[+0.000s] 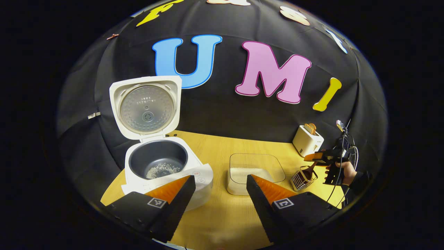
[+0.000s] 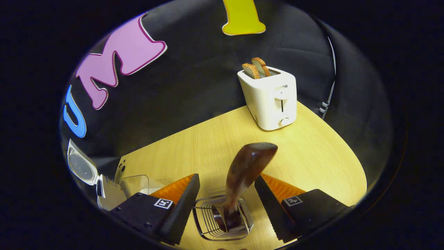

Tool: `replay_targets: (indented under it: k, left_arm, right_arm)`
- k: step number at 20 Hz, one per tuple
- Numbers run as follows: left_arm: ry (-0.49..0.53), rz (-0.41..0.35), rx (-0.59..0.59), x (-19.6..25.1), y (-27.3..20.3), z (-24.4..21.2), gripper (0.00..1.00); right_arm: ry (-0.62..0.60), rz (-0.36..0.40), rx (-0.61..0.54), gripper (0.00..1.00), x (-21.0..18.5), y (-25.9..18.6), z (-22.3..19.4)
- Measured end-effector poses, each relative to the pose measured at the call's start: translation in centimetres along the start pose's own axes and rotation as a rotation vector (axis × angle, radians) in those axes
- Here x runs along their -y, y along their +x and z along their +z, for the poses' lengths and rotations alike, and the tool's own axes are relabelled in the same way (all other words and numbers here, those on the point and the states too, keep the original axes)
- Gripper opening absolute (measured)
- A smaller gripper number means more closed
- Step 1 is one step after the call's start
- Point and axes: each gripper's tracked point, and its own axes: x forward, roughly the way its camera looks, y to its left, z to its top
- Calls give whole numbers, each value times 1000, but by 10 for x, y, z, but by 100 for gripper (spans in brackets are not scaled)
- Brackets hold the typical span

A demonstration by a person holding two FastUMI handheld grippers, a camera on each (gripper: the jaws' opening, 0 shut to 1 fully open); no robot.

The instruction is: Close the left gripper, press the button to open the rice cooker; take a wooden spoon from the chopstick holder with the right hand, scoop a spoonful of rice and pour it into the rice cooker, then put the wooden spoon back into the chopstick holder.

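1. Your cooker (image 1: 163, 166) on the table's (image 1: 225, 215) left is already open: lid (image 1: 147, 106) upright, and a little rice on the pot floor, so the button press and at least 1 pour look done
2. Your left gripper (image 1: 220, 187) hangs near the cooker's front, fingers spread wide, gripping nothing
3. Your spoon (image 2: 244, 173) stands tilted in the wire holder (image 2: 222, 218), handle up, on the right near the toaster (image 2: 272, 99)
4. Your right gripper (image 2: 227, 194) sits over the holder, fingers wide apart either side of the handle; whether either pad touches it, you cannot tell
5. The rice tray (image 1: 255, 172) lies between cooker and holder
6. Judged so, the spoon is either just returned or about to be taken; the rice in the pot favours returned
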Motion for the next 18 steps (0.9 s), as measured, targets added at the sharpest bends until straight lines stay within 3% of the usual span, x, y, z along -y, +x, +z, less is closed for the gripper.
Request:
replay_targets:
  k: [3, 4, 5, 6, 7, 8, 9, 13, 18]
  left_arm:
    - [11, 25, -9, -2, 1, -6, 96]
    - [8, 26, -12, 0, 1, -7, 96]
    - [6, 25, -17, 1, 0, -10, 96]
    - [7, 23, -20, 3, -1, -11, 96]
    - [11, 24, -20, 2, -1, -13, 96]
    - [15, 26, -20, 3, -1, -13, 96]
    - [16, 29, -18, 2, -1, -13, 96]
    - [-4, 40, -4, 0, -6, -14, 96]
    - [-39, 45, -8, -8, -19, -20, 96]
  right_arm:
    - [63, 15, -59, 97, -3, 13, -9]
    - [60, 8, -71, 75, -1, 15, -13]
    - [57, 3, -68, 67, -2, 15, -13]
    - [59, 15, -68, 50, -6, 15, -12]
    - [58, 14, -66, 62, -7, 14, -11]
    - [50, -1, -63, 35, -4, 12, -11]
    - [44, -12, -68, 26, -1, 13, -10]
    - [47, -42, -106, 21, 7, 8, -17]
    - [-2, -59, -48, 18, -5, -15, 5]
